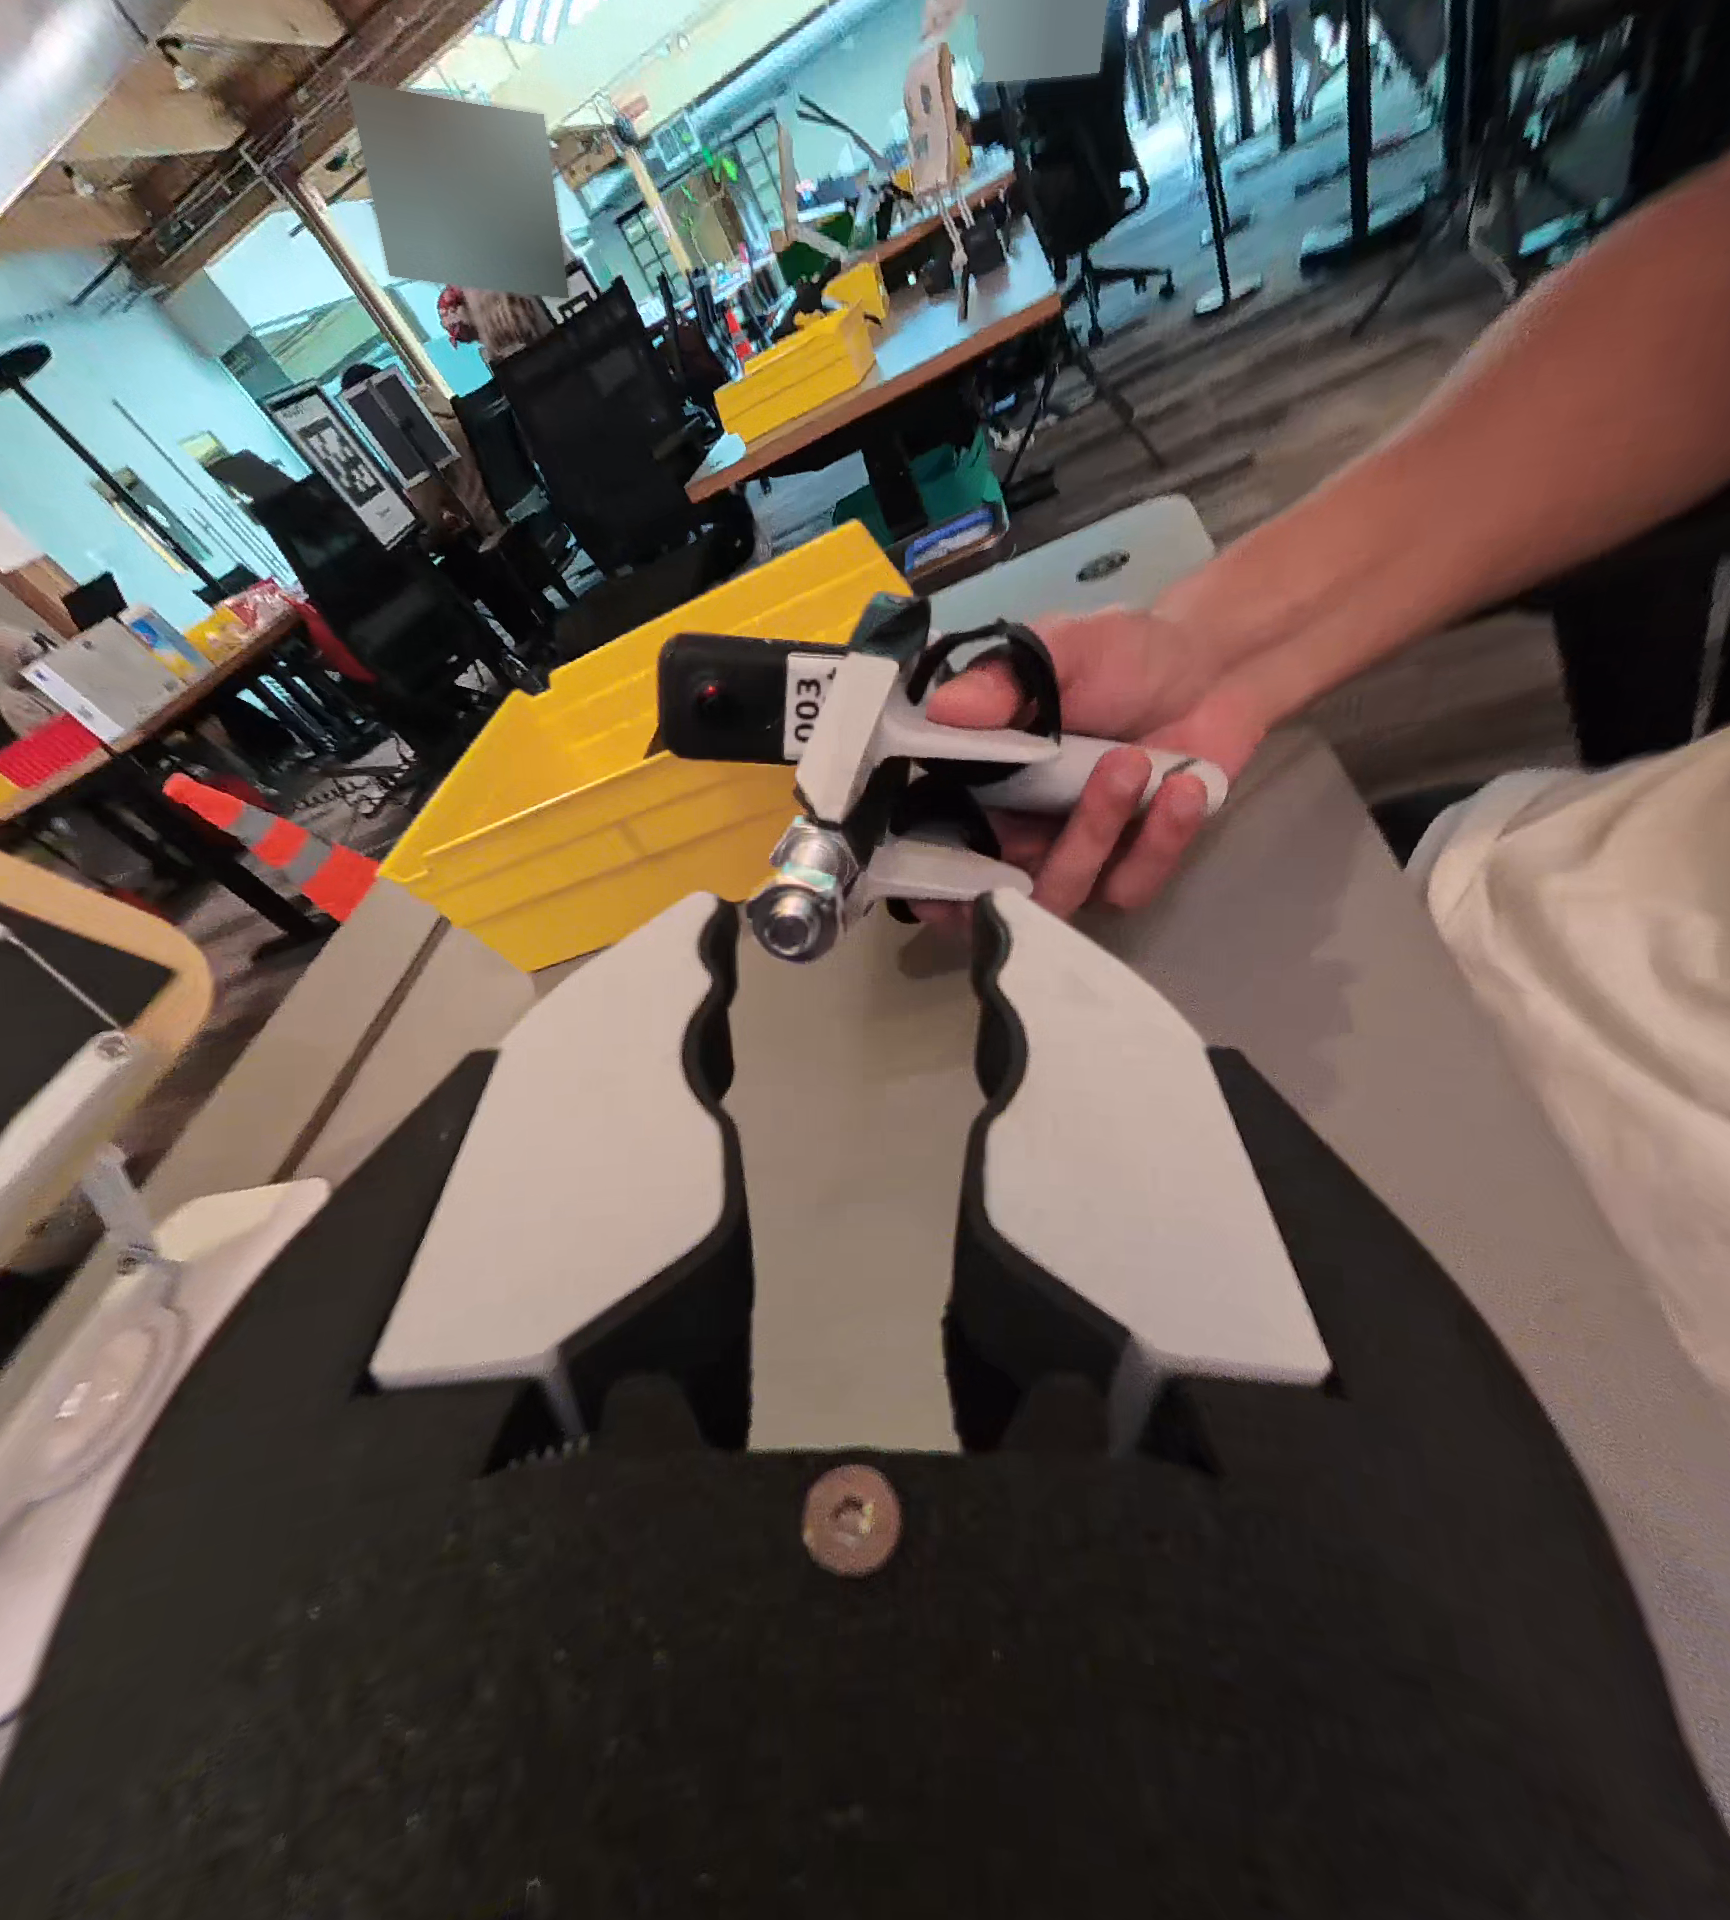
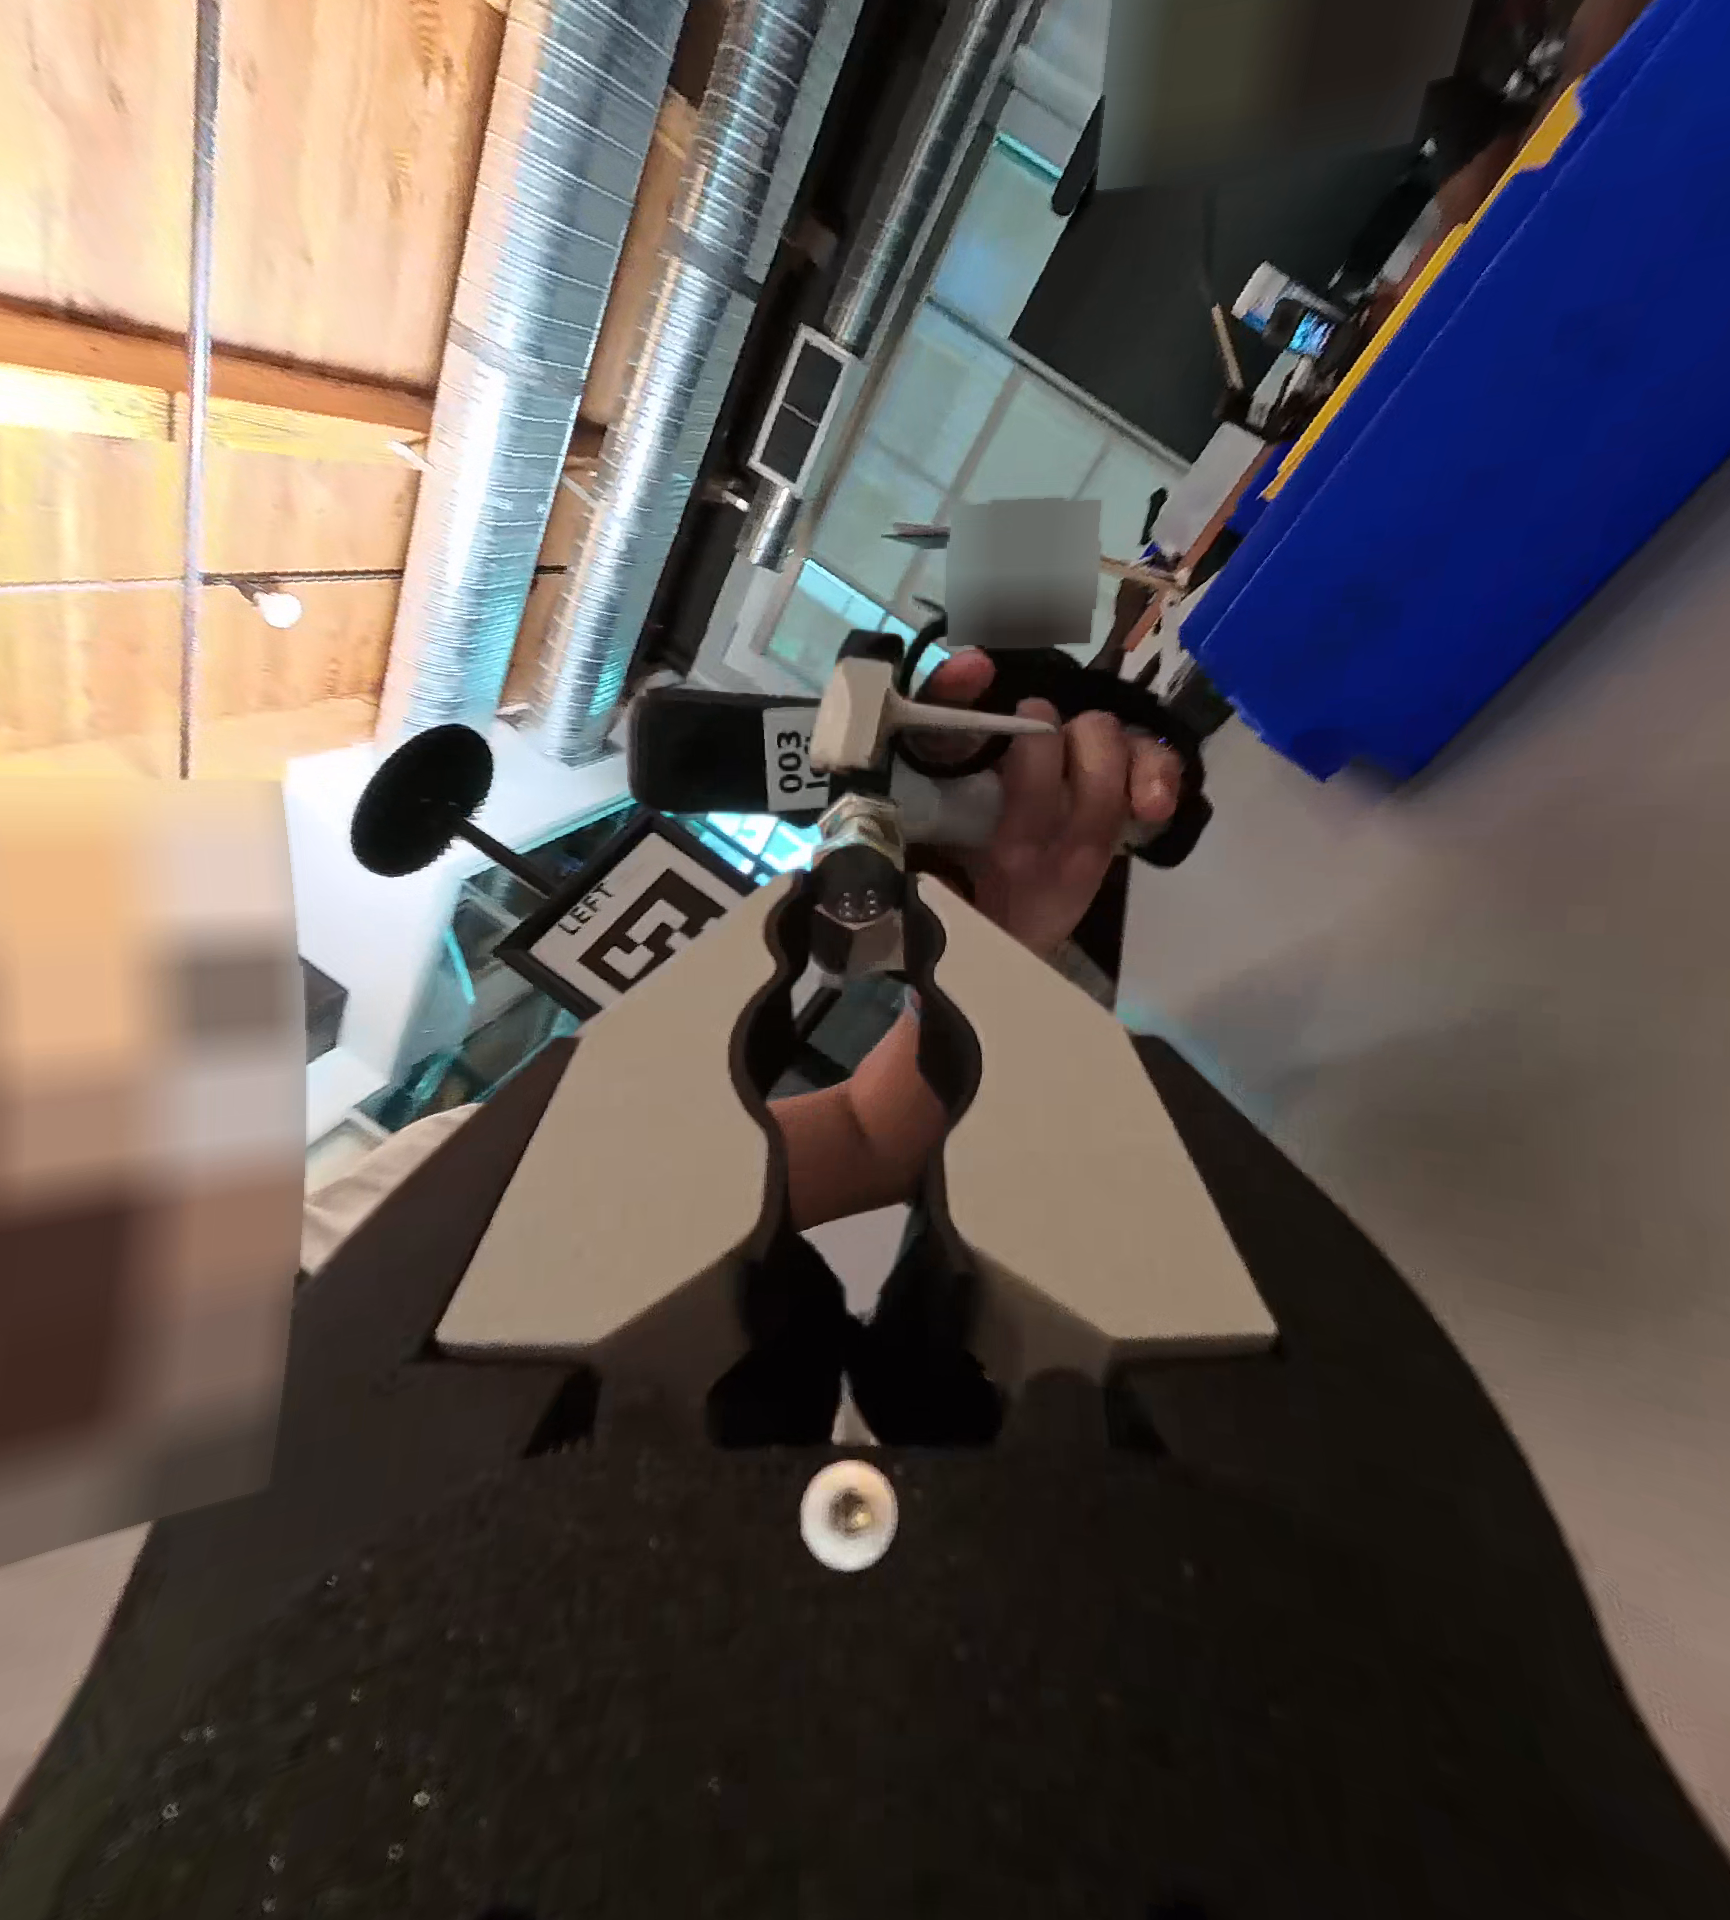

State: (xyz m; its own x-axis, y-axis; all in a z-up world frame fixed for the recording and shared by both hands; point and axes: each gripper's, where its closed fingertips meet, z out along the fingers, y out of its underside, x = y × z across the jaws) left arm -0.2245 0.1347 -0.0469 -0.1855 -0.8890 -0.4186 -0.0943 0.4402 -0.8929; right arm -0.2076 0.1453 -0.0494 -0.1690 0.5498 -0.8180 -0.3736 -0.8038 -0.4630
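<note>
My left claw (image 1: 850,940) is spread wide over the grey desk (image 1: 1256,1039) and grips nothing; bare desk shows between its two white fingers (image 1: 622,1039). Just ahead of its tips hangs a steel bolt with nuts (image 1: 804,899), and the left fingertip is near its end, apart from it. My right claw (image 2: 850,925) is clamped on this bolt's hexagonal head (image 2: 856,930), both pads pressing its sides, as far as the blur lets me see. Behind the bolt, a yellow bin (image 1: 580,790) stands at the desk's far edge. A blue bin (image 2: 1515,468) rests on the desk at the right.
</note>
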